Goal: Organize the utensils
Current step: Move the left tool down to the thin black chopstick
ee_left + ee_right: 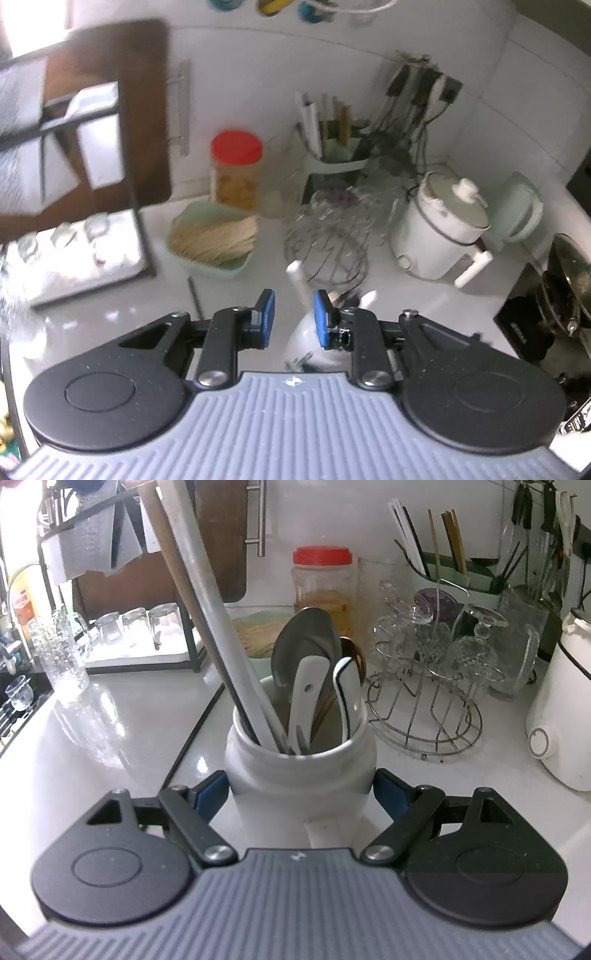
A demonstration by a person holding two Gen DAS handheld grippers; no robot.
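Observation:
My right gripper (300,788) is shut on a white ceramic jar (299,771), with its blue pads pressing the jar's two sides. In the jar stand a steel spoon (306,642), a white ceramic spoon (306,694), a white spoon with a dark edge (347,686), a copper spoon (356,657) and two long handles (218,620). My left gripper (293,317) hovers just over the same jar (306,343). It is open with nothing between its pads. White spoon handles (297,280) poke up beyond its fingers.
A wire rack of upturned glasses (424,716) stands right of the jar, with a white rice cooker (561,720) further right. Behind are a red-lidded jar (323,583), a green chopstick holder (447,568) and a green basket of sticks (214,240). A tray of glasses (136,635) and a sink (14,701) lie left.

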